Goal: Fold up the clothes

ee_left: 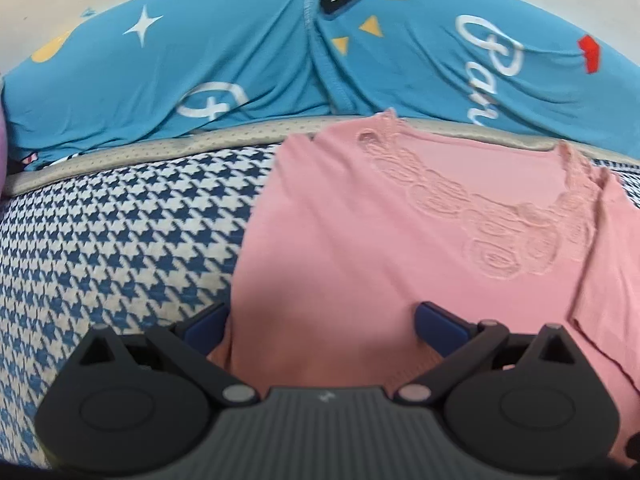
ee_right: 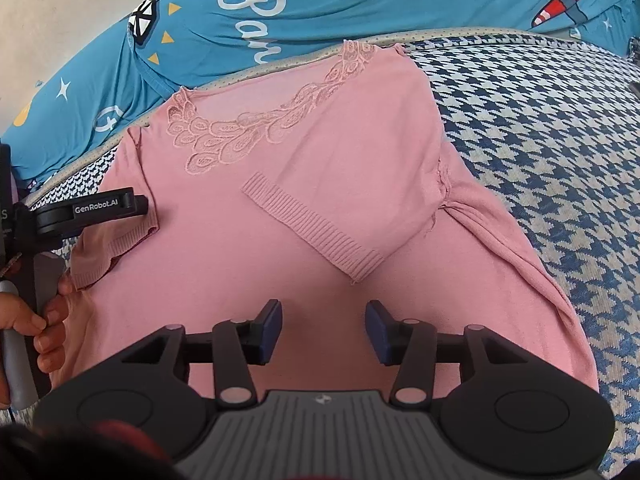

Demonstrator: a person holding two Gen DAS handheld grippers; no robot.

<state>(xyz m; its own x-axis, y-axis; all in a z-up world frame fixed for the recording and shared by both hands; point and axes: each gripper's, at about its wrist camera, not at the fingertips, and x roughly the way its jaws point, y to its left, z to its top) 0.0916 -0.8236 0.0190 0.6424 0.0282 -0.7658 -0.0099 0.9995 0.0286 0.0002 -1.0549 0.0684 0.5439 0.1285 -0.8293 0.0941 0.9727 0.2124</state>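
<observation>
A blue-and-white houndstooth cover (ee_right: 560,168) is filling the lower and right parts of both views, with a blue printed sheet (ee_right: 320,4) bunching along the top of the frame behind a beige piped edge (ee_left: 160,148). A pink top (ee_right: 304,208) is lying flat across the middle of the right wrist view, lace neckline (ee_right: 240,128) toward the upper left, and one ribbed-cuff sleeve (ee_right: 320,224) is already lying folded in over the chest. The other sleeve (ee_right: 120,236) is still sticking out at the left edge of that view.

The step in hand looks like the sleeve-folding stage, half done. The right gripper (ee_right: 323,332) is hovering low in the frame over the garment's body, jaws standing partly apart with nothing between them but bare fabric beneath. The left gripper (ee_left: 320,324) is sitting at the garment's left edge in its own view, jaws wide, pink cloth showing between them but no pad visibly pressing it. A hand (ee_right: 48,320) is gripping its handle at the lower left.

Next, that unfolded sleeve probably needs pinching near its cuff and carrying inward across the chest.
</observation>
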